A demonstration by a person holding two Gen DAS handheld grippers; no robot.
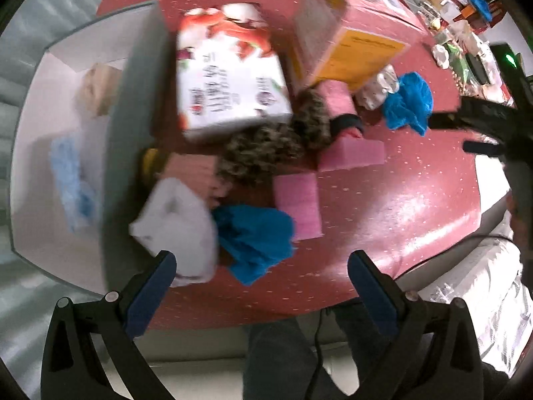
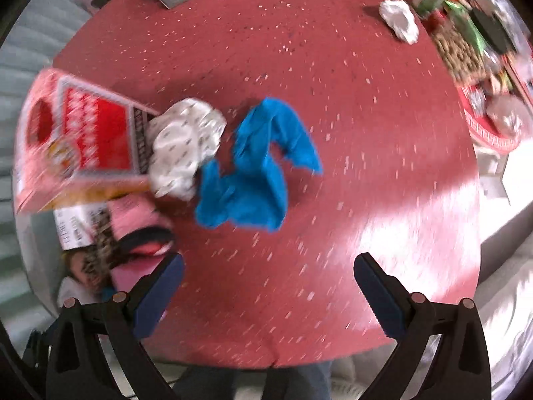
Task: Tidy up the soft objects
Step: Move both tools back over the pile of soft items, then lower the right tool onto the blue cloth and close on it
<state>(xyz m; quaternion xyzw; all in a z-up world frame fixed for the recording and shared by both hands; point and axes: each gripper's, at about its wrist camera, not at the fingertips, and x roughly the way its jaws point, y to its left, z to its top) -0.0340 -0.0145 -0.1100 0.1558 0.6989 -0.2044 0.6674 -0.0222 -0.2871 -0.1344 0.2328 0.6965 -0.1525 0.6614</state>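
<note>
Soft items lie on a red table [image 1: 399,200]. In the left wrist view: a blue cloth [image 1: 256,240], a white bag [image 1: 180,226], a leopard-print fabric [image 1: 276,140], pink foam blocks [image 1: 298,200] and a second blue cloth [image 1: 406,100]. My left gripper [image 1: 261,266] is open and empty, just above the near blue cloth. A grey bin [image 1: 133,133] at the left holds soft items. In the right wrist view my right gripper [image 2: 268,271] is open and empty, short of a blue cloth [image 2: 256,166] and a white patterned cloth [image 2: 183,146].
A white strawberry-print box [image 1: 230,76] and a pink-yellow carton [image 1: 353,33] stand behind the pile; the carton also shows in the right wrist view [image 2: 76,140]. A crumpled white item [image 2: 399,20] and cluttered goods [image 2: 473,43] sit at the far right. The right gripper shows at the right of the left wrist view [image 1: 466,133].
</note>
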